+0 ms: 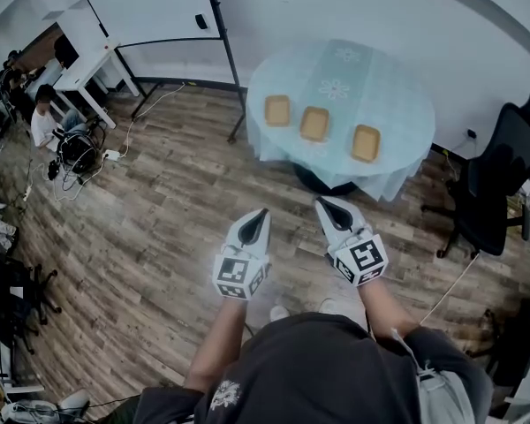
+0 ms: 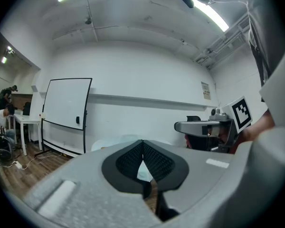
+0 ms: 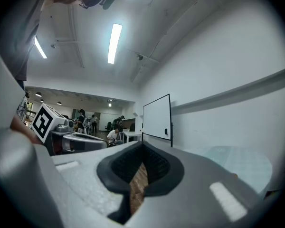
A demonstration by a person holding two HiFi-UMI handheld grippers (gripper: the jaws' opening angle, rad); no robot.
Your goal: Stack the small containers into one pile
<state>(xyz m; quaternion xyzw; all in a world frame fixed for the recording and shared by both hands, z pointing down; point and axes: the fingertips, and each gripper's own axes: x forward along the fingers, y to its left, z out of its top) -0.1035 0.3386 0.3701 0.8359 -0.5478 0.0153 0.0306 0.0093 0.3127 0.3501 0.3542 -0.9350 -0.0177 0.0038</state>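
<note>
Three small tan containers stand apart in a row on the round table (image 1: 397, 122) with a pale blue cloth: the left one (image 1: 277, 110), the middle one (image 1: 314, 124) and the right one (image 1: 366, 143). My left gripper (image 1: 263, 211) and right gripper (image 1: 321, 201) are held level over the wooden floor, well short of the table. Both are shut with nothing between their jaws. In the left gripper view the table (image 2: 115, 142) shows faintly beyond my left gripper (image 2: 143, 142). The right gripper view has the cloth (image 3: 237, 161) to the right of my right gripper (image 3: 142, 144).
A whiteboard on a stand (image 1: 155, 7) is at the back left of the table. A black office chair (image 1: 495, 184) stands to the table's right. People sit at a white desk (image 1: 75, 64) at far left, with cables (image 1: 79, 162) on the floor.
</note>
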